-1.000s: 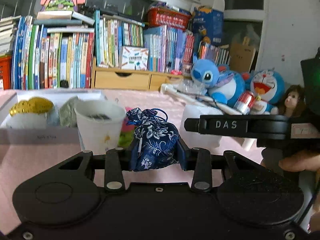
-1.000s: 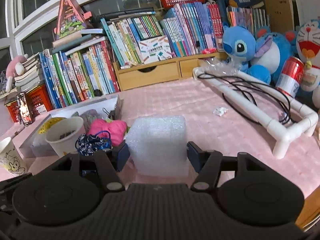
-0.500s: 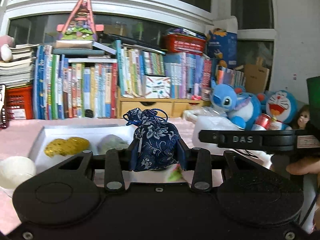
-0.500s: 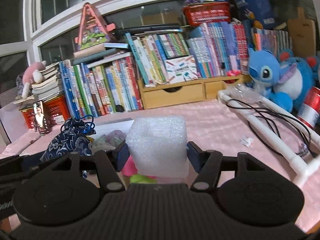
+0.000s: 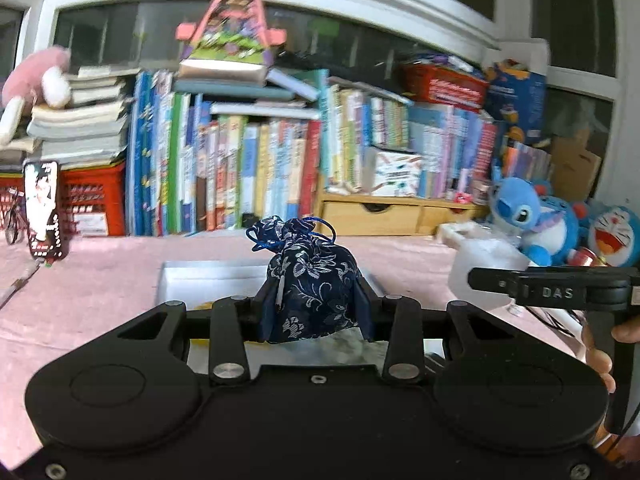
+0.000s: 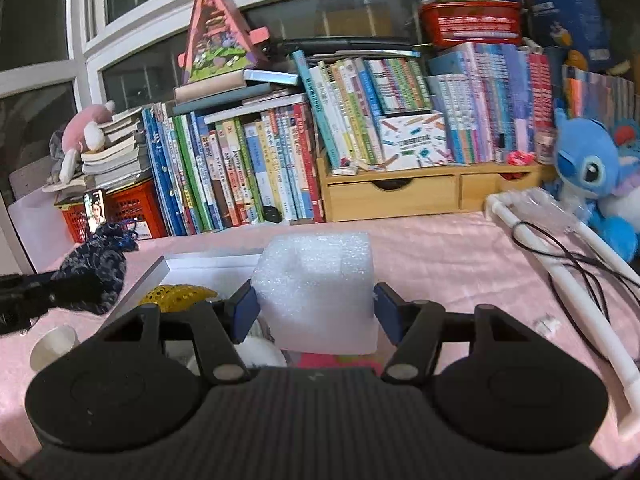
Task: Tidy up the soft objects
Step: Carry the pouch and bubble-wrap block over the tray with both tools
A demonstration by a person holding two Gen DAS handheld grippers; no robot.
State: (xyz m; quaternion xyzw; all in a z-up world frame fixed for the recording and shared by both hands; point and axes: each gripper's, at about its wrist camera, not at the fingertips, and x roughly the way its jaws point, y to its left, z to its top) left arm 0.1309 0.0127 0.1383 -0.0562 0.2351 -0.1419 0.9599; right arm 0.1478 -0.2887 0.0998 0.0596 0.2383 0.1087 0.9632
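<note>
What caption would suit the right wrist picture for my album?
Right tool grips a white foam block above a white tray on the pink tablecloth.

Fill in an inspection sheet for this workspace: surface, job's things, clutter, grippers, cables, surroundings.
Surface: pink cloth, white tray on it.
Job's things: blue pouch and foam block, both gripped above the tray; yellow mesh thing in the tray.
Clutter: paper cup, white pipe frame.
Grippers: left gripper shut on pouch; right gripper shut on foam.
Cables: black cable over the frame.
Surroundings: books, blue plush.
</note>
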